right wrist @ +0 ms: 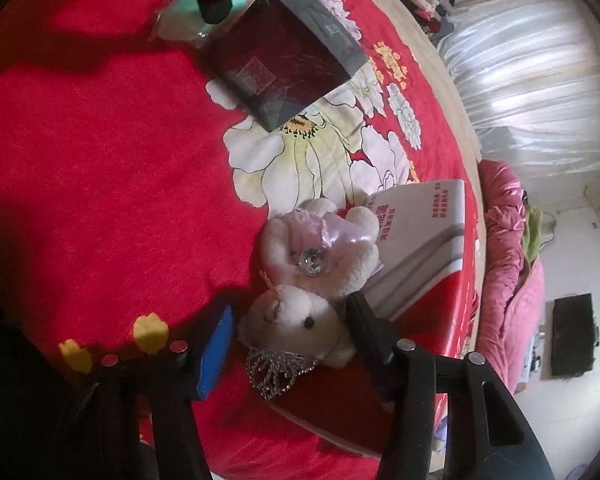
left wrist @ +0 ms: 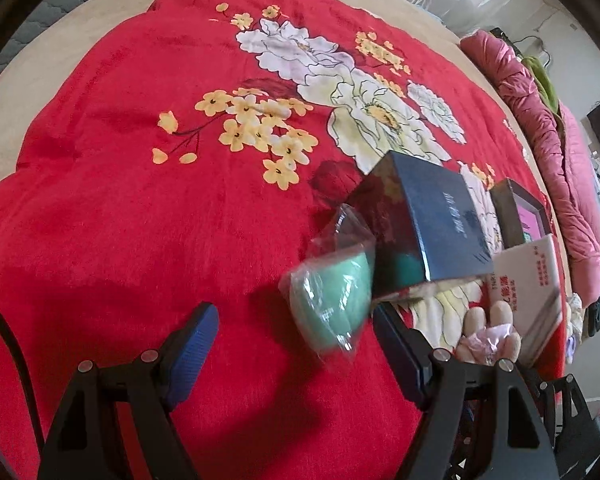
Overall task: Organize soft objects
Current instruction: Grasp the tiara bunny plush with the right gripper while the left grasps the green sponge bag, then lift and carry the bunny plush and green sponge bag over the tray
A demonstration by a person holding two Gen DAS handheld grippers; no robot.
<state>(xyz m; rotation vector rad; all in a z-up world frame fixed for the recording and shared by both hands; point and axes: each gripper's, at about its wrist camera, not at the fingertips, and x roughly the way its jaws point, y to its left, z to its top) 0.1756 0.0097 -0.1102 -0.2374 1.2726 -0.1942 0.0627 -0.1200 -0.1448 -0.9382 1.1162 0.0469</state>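
A bed under a red floral blanket (left wrist: 140, 220); near its right edge, the right tongs (right wrist: 290, 336) straddle a white teddy bear's (right wrist: 300, 316) head, pads not visibly pressing; the left tongs (left wrist: 296, 332) hang open over a bagged green sponge (left wrist: 332, 304), ready for collecting.

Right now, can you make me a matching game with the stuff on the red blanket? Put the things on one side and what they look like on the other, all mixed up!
Things:
1. teddy bear
2. green soft thing
3. dark box
4. white box

Clues:
A. wrapped in a clear plastic bag
B. shiny, tipped up on one edge
C. wears a sparkly crown, head between the right gripper fingers
D. has red writing, lies beside the bear

Pairs: 1-C, 2-A, 3-B, 4-D
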